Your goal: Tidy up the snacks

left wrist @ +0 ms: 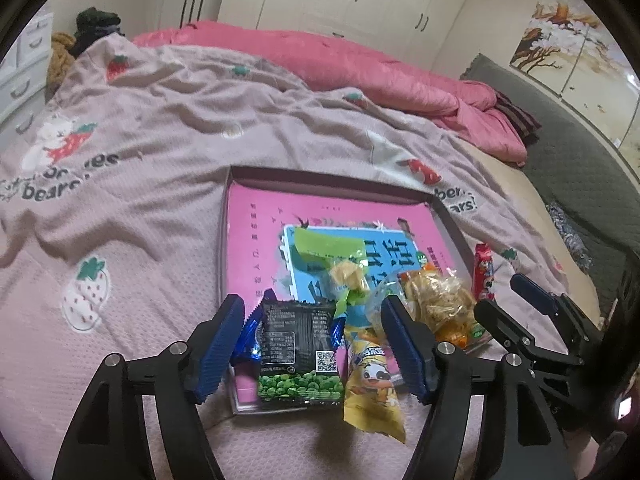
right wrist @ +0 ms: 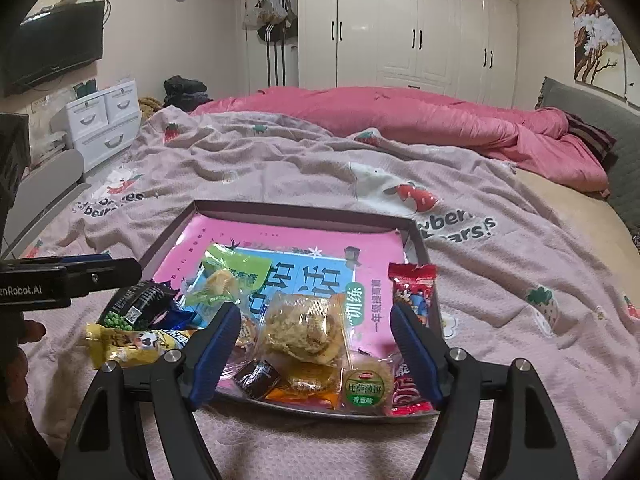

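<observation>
A shallow box (left wrist: 448,224) holding a pink book lies on the bedspread, with snacks piled at its near end. My left gripper (left wrist: 316,344) stands open above a black green-pea packet (left wrist: 298,356), which lies between the pads untouched. Beside it a yellow packet (left wrist: 370,384) hangs over the box edge. My right gripper (right wrist: 316,352) is open too, over a clear-wrapped pastry (right wrist: 304,328). Near that are a round green-label biscuit (right wrist: 366,384), a small black sweet (right wrist: 260,376) and a red packet (right wrist: 412,292). In the left wrist view the right gripper (left wrist: 516,300) shows at the right edge.
The box sits on a pink-grey strawberry bedspread (right wrist: 280,168) with a rolled pink quilt (right wrist: 400,120) behind it. White drawers (right wrist: 104,124) and a wall television (right wrist: 56,56) are to the left, white wardrobes (right wrist: 400,28) at the back, and a grey headboard (right wrist: 600,128) to the right.
</observation>
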`<state>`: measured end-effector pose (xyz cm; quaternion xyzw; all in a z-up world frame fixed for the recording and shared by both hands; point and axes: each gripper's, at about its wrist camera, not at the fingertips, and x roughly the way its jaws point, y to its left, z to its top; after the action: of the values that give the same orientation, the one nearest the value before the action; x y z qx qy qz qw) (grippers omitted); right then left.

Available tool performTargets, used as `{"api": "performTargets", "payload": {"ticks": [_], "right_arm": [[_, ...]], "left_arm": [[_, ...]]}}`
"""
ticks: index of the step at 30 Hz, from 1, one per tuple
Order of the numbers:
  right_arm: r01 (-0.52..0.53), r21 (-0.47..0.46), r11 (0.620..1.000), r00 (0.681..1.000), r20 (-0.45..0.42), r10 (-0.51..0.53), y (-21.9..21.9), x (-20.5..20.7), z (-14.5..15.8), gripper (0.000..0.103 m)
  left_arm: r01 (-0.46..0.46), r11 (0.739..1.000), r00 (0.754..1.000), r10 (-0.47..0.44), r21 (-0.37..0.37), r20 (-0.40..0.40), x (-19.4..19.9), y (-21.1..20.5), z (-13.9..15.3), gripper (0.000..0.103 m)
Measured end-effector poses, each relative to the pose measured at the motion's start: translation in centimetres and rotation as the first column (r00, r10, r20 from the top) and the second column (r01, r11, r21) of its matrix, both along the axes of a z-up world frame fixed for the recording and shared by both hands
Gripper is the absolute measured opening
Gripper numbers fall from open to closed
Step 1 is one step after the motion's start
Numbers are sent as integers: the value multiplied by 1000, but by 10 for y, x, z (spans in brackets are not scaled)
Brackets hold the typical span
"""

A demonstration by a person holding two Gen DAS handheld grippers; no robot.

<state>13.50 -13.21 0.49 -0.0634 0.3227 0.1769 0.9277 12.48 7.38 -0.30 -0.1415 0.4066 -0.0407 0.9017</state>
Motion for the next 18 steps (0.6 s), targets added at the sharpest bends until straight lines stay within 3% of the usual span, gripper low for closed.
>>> {"api": "performTargets", "payload": {"ticks": [9,18], "right_arm": [[31,10,999,996,85,-32,-12,-26,26,83],[36,17,999,998,56,-37,-28,-56,28,93]], "left_arm": [[-11,999,999,8,53,54,-20,-6,25,78],[32,997,999,-35,67,41,-49,-25,32,79]]}}
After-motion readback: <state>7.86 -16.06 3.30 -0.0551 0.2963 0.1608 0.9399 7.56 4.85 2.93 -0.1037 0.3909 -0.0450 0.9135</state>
